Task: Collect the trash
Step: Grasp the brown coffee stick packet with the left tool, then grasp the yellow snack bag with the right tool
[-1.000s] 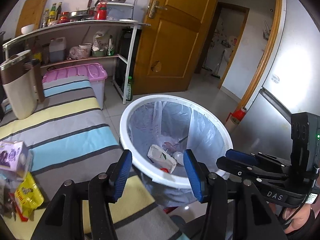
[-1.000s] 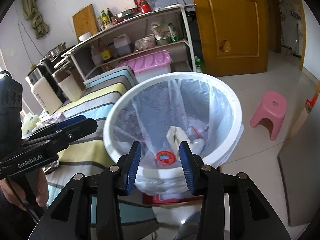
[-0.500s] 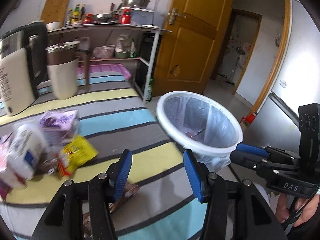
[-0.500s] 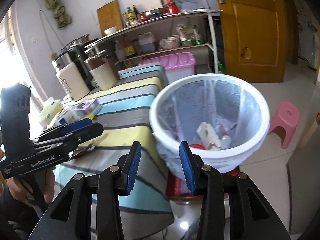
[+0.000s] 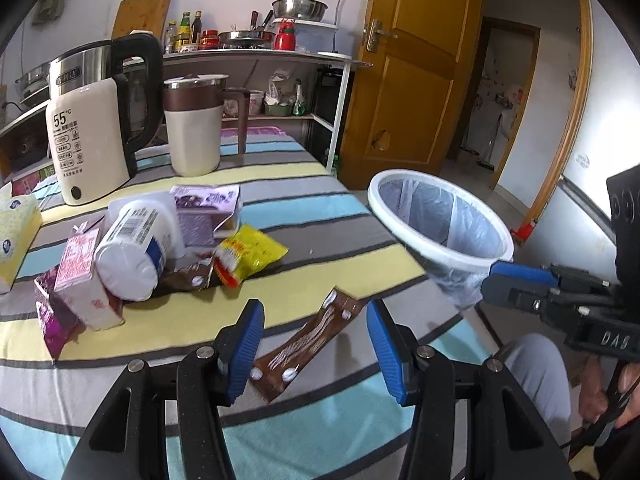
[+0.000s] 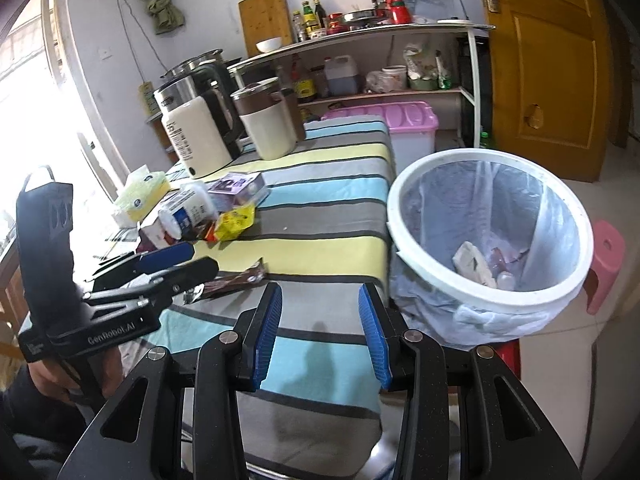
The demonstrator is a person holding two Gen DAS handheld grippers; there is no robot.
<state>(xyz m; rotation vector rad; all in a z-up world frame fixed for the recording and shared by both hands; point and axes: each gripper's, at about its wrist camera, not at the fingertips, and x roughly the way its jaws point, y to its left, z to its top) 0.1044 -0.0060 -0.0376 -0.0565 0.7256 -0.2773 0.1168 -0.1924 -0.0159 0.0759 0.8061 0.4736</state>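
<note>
My left gripper (image 5: 314,346) is open and empty, low over the striped table, with a brown wrapper (image 5: 310,342) lying between its fingers. Behind it lies a pile of trash: a yellow packet (image 5: 248,254), a white bottle (image 5: 134,246), a purple carton (image 5: 208,214), a pink carton (image 5: 80,276). The white bin (image 6: 490,232) with a liner stands beside the table's right edge and holds a few pieces. My right gripper (image 6: 320,336) is open and empty over the table's near edge, left of the bin. The brown wrapper also shows in the right wrist view (image 6: 234,280).
A kettle (image 5: 100,120) and a beige jug (image 5: 196,128) stand at the table's back. A tissue pack (image 5: 16,232) is at the far left. A pink stool (image 6: 606,264) is on the floor beyond the bin. Shelves and a wooden door stand behind.
Both grippers have swung left from above the bin to the table. The left one now straddles the brown wrapper. Both stayed open.
</note>
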